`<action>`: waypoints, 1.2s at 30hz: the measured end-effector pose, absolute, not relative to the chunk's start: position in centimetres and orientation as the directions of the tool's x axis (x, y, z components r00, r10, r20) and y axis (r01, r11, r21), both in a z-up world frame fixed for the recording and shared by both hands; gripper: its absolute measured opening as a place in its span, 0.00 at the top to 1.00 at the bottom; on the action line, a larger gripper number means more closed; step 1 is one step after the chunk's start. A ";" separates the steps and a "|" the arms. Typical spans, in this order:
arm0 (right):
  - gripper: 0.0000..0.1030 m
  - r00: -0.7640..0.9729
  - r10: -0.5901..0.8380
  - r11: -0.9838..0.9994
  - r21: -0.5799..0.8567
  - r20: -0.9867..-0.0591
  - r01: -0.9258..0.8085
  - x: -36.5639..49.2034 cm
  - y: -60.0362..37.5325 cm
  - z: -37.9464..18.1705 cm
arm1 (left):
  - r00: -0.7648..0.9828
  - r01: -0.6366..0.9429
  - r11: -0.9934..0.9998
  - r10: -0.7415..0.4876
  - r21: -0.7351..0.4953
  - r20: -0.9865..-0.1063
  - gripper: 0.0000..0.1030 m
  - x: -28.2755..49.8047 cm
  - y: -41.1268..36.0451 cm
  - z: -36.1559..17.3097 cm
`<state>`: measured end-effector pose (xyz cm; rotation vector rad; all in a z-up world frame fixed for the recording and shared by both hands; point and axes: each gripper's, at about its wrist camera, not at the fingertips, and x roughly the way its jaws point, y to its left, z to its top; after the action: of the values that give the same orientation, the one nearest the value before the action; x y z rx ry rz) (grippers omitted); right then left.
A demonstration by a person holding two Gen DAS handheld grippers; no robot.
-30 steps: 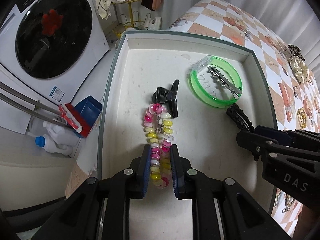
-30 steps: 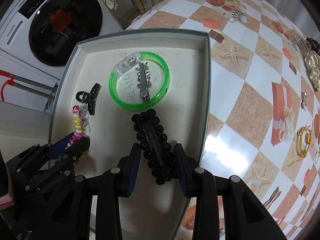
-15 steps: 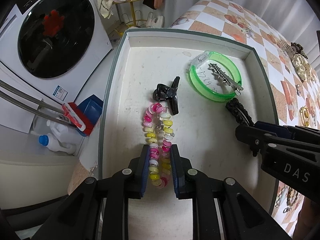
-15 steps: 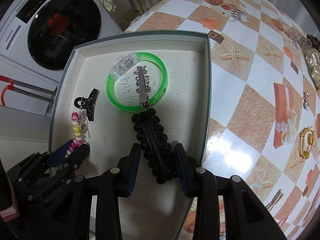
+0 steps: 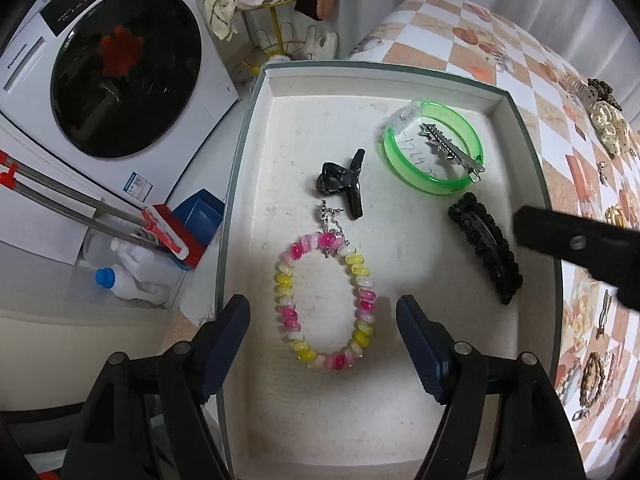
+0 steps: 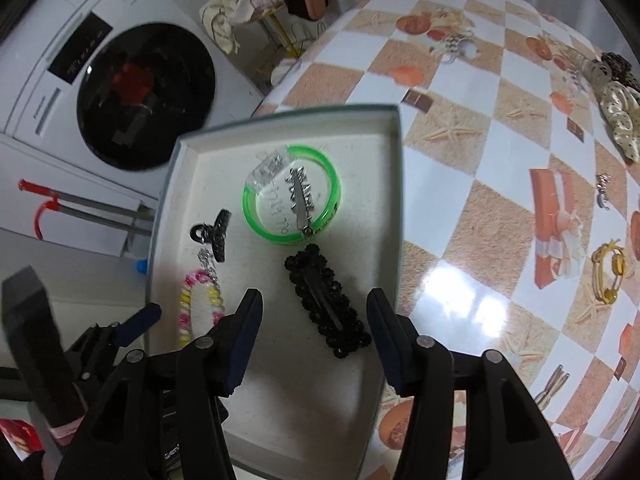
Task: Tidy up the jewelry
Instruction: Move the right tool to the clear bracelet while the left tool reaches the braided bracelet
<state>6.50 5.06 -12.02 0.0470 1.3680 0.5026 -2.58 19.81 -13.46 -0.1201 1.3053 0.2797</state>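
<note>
Five pieces lie in the white tray [image 5: 256,128] in the left wrist view. The left gripper [image 5: 323,326] has its jaws opening wide, and the pink-and-yellow bead bracelet [image 5: 325,300] lies flat between them, touched by neither pad. A black claw clip [image 5: 344,184] sits at twelve o'clock from the bracelet; the green bangle [image 5: 432,148], at one o'clock, has a silver clip [image 5: 452,148] resting across it and handwritten digits inside it that I cannot read. The black beaded barrette [image 5: 486,246] lies at three o'clock. A washing machine [image 5: 120,72] at ten o'clock carries small lettering, illegible.

In the right wrist view, the right gripper [image 6: 315,322] is also opening, its jaws standing apart on either side of the barrette [image 6: 326,306], clear of it. The bangle [image 6: 292,210] lies at twelve o'clock from the barrette, the bracelet [image 6: 200,300] at nine o'clock, beside the left gripper's fingertip [image 6: 144,316]. The checked tablecloth [image 6: 480,140] lies at three o'clock.
</note>
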 end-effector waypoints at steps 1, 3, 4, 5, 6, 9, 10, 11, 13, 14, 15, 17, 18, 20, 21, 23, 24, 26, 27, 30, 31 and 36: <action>0.42 0.119 0.374 0.895 0.324 -0.920 -0.306 6.5 4.6 -11.8 | 0.233 -0.268 0.961 0.137 0.072 -0.963 0.23 -2.6 19.7 -13.4; 0.42 0.126 0.378 0.898 0.330 -0.917 -0.290 6.3 3.7 -11.4 | 0.230 -0.260 0.963 0.140 0.078 -0.963 0.22 -2.5 19.4 -13.3; 0.42 0.130 0.377 0.901 0.331 -0.917 -0.281 6.2 3.4 -11.2 | 0.230 -0.255 0.964 0.141 0.080 -0.963 0.22 -2.4 19.3 -13.3; 0.42 0.134 0.376 0.904 0.332 -0.917 -0.271 6.0 2.8 -11.2 | 0.232 -0.249 0.965 0.140 0.080 -0.963 0.22 -2.5 19.1 -13.2; 0.41 0.137 0.375 0.907 0.331 -0.917 -0.260 5.9 2.2 -11.1 | 0.234 -0.243 0.967 0.141 0.082 -0.962 0.21 -2.4 18.9 -13.0; 0.36 0.145 0.367 0.917 0.330 -0.919 -0.224 5.8 0.6 -10.8 | 0.254 -0.225 0.969 0.160 0.102 -0.954 0.00 -2.4 18.2 -12.5; 0.35 0.150 0.363 0.921 0.330 -0.920 -0.209 5.7 0.1 -10.8 | 0.257 -0.209 0.972 0.160 0.106 -0.953 0.00 -2.3 17.8 -12.4; 0.34 0.155 0.360 0.924 0.329 -0.920 -0.193 5.6 -0.7 -10.9 | 0.255 -0.197 0.974 0.159 0.110 -0.954 0.00 -2.2 17.5 -12.3; 0.27 0.164 0.356 0.930 0.330 -0.920 -0.163 5.6 -2.2 -10.9 | 0.255 -0.171 0.978 0.160 0.118 -0.954 0.00 -1.8 16.6 -12.1; 0.24 0.170 0.354 0.932 0.331 -0.920 -0.146 5.5 -3.1 -10.9 | 0.257 -0.162 0.980 0.157 0.117 -0.953 0.00 -1.7 16.3 -12.0; 0.20 0.178 0.350 0.935 0.331 -0.920 -0.129 5.5 -4.1 -10.8 | 0.262 -0.149 0.982 0.151 0.115 -0.953 0.00 -1.5 15.8 -11.8; 0.19 0.194 0.336 0.942 0.323 -0.922 -0.092 5.3 -5.9 -10.8 | 0.273 -0.124 0.986 0.138 0.107 -0.952 0.00 -1.1 14.9 -11.3; 0.18 0.199 0.325 0.946 0.317 -0.925 -0.071 5.1 -6.9 -10.8 | 0.279 -0.108 0.989 0.130 0.103 -0.952 0.00 -0.9 14.2 -11.0; 0.18 0.204 0.307 0.951 0.307 -0.930 -0.030 4.7 -9.0 -10.9 | 0.290 -0.070 0.993 0.114 0.098 -0.950 0.00 -0.5 12.8 -10.5; 0.18 0.203 0.296 0.954 0.301 -0.933 -0.008 4.4 -10.1 -11.1 | 0.294 -0.055 0.994 0.107 0.095 -0.950 0.00 -0.4 12.2 -10.4; 0.18 0.199 0.275 0.958 0.286 -0.941 0.027 3.9 -12.1 -11.3 | 0.305 -0.021 0.996 0.092 0.090 -0.948 0.00 -0.1 10.8 -10.0; 0.18 0.196 0.264 0.960 0.277 -0.944 0.045 3.5 -13.1 -11.4 | 0.311 -0.005 0.996 0.083 0.086 -0.947 0.00 0.0 10.1 -9.9; 0.18 0.189 0.243 0.962 0.261 -0.952 0.077 2.7 -14.9 -11.8 | 0.313 0.032 0.997 0.054 0.067 -0.948 0.00 0.2 8.6 -9.7; 0.18 0.185 0.232 0.963 0.252 -0.955 0.092 2.2 -15.7 -11.9 | 0.311 0.050 0.997 0.039 0.058 -0.950 0.00 0.3 7.8 -9.7; 0.18 0.171 0.206 0.964 0.230 -0.963 0.135 0.9 -17.7 -12.4 | 0.303 0.095 0.995 0.007 0.038 -0.953 0.00 0.3 6.0 -9.7; 0.18 0.167 0.197 0.963 0.223 -0.966 0.149 0.3 -18.3 -12.6 | 0.300 0.109 0.994 -0.001 0.033 -0.954 0.00 0.4 5.3 -9.7; 0.18 0.150 0.169 0.962 0.196 -0.974 0.189 -2.0 -20.3 -13.3 | 0.281 0.196 0.981 -0.049 0.007 -0.959 0.00 0.3 2.2 -9.8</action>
<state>-2.04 -20.28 -13.30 0.3006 1.4269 -0.0147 0.30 2.16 -9.83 0.1327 1.2767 -0.1649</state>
